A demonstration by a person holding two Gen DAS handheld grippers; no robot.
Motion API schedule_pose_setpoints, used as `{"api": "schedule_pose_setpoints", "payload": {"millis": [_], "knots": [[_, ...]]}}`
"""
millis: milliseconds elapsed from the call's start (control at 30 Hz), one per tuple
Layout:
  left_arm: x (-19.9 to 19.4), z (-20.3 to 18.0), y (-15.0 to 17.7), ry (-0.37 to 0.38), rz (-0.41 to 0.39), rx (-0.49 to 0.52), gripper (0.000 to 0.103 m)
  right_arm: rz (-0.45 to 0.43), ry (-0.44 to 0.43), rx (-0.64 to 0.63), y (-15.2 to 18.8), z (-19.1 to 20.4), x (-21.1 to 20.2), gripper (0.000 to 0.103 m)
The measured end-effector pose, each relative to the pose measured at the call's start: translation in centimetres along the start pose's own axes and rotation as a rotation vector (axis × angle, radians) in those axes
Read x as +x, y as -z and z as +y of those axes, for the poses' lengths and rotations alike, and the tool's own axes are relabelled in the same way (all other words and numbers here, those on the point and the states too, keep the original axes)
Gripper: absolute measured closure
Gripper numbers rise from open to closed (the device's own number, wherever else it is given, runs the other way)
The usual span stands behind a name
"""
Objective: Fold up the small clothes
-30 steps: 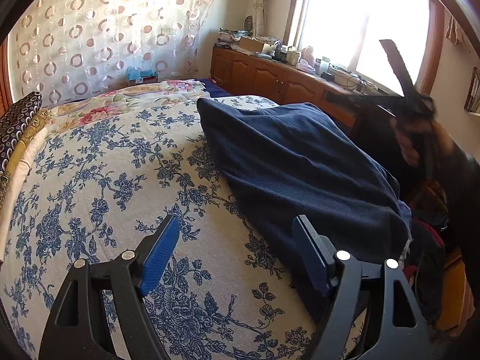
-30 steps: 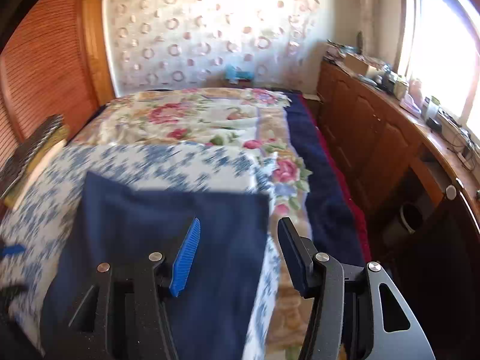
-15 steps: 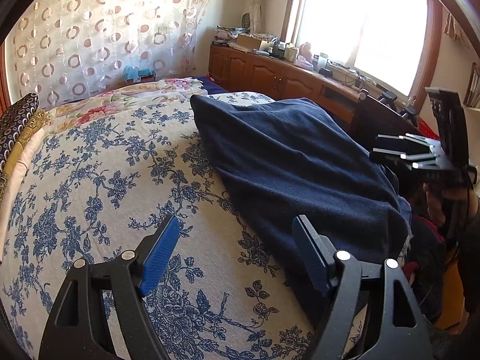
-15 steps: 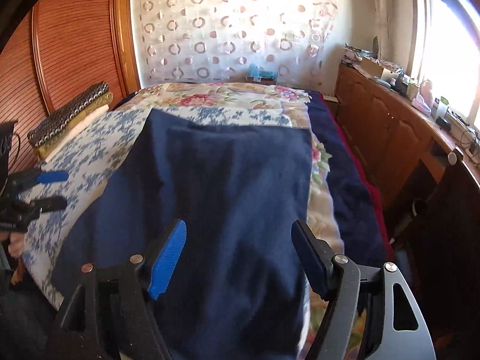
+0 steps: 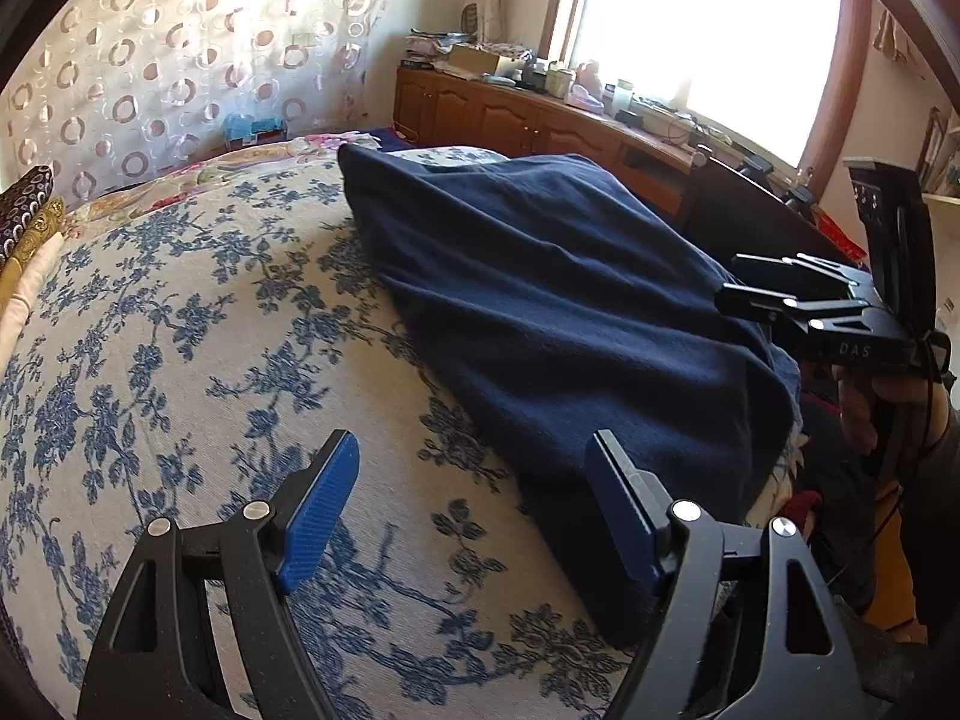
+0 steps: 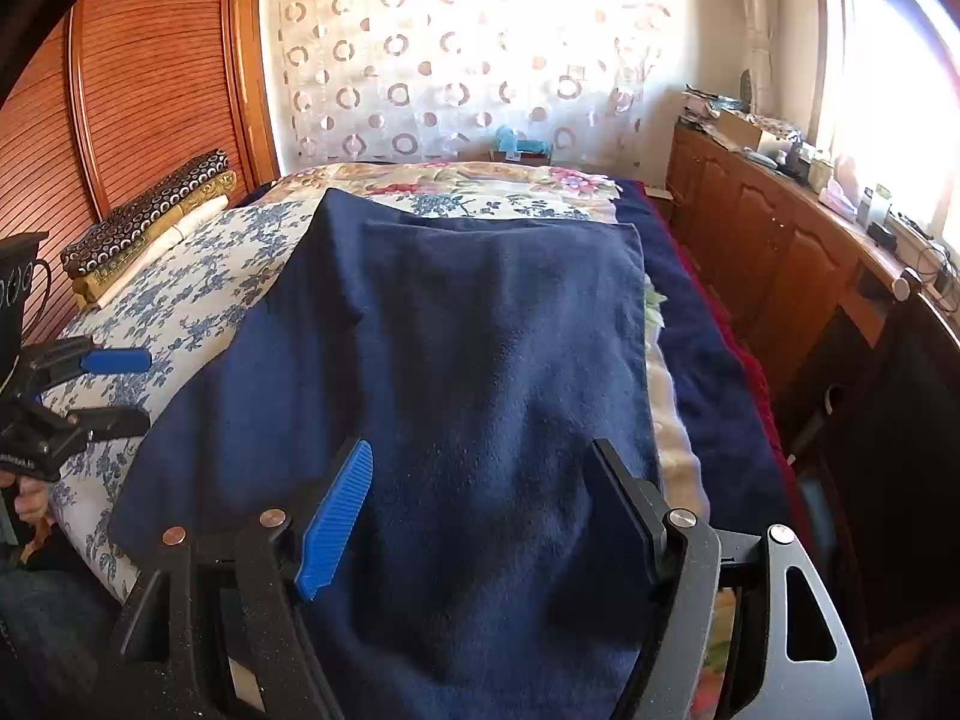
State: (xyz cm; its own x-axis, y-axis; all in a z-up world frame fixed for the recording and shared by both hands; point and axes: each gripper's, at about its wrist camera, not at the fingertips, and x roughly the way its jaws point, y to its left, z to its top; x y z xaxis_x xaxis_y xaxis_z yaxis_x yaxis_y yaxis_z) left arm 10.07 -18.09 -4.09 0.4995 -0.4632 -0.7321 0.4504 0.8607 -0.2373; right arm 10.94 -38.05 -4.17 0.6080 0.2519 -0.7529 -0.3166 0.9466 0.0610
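A dark navy garment (image 6: pixel 468 330) lies spread along the right side of the bed, over a blue-flowered sheet (image 5: pixel 180 330). My right gripper (image 6: pixel 480 450) hovers open above the garment's near end, with cloth below its jaws but nothing pinched. In the left wrist view, the right gripper (image 5: pixel 729 279) hangs at the garment's right edge. My left gripper (image 5: pixel 474 444) stands open above the sheet, its right finger over the garment's near left edge (image 5: pixel 570 312). From the right wrist view, the left gripper (image 6: pixel 147 389) is open at the bed's left side.
Folded patterned fabrics (image 6: pixel 150 210) are stacked at the bed's far left. A flowered quilt (image 6: pixel 450 177) covers the far end. A long wooden cabinet (image 6: pixel 780 240) cluttered with small items runs under the window on the right. A slatted wooden door (image 6: pixel 120 90) stands at left.
The right gripper drew back from the garment's far end to its near end and its jaws spread wider. In the left view it came down from a raised, blurred pose.
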Motion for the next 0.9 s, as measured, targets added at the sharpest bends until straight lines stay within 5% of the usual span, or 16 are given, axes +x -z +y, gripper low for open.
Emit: {"api": "schedule_pose_setpoints", "payload": {"millis": [233,567,667,833,900], "knots": [[0.0,-1.7,1.1,0.053,0.019,0.036,0.026,-0.016,-0.018,0.003,0.8,1.2,-0.6,0.029],[0.7,-3.1,1.9,0.186,0.069,0.066,0.062,-0.012,-0.041,-0.023,1.4,2.0,-0.8,0.028],[0.7,-3.2,1.6,0.19,0.079,0.071,0.092,-0.017,-0.073,-0.035,1.5,2.4,-1.3,0.025],[-1.3,-3.2,-1.6,0.228,0.012,0.055,0.094,-0.026,-0.112,-0.057,1.9,3.0,-2.2,0.017],[-2.1,-3.5,-3.4,0.188,0.03,0.092,0.095,-0.027,-0.129,-0.071,2.0,3.3,-2.5,0.017]]}}
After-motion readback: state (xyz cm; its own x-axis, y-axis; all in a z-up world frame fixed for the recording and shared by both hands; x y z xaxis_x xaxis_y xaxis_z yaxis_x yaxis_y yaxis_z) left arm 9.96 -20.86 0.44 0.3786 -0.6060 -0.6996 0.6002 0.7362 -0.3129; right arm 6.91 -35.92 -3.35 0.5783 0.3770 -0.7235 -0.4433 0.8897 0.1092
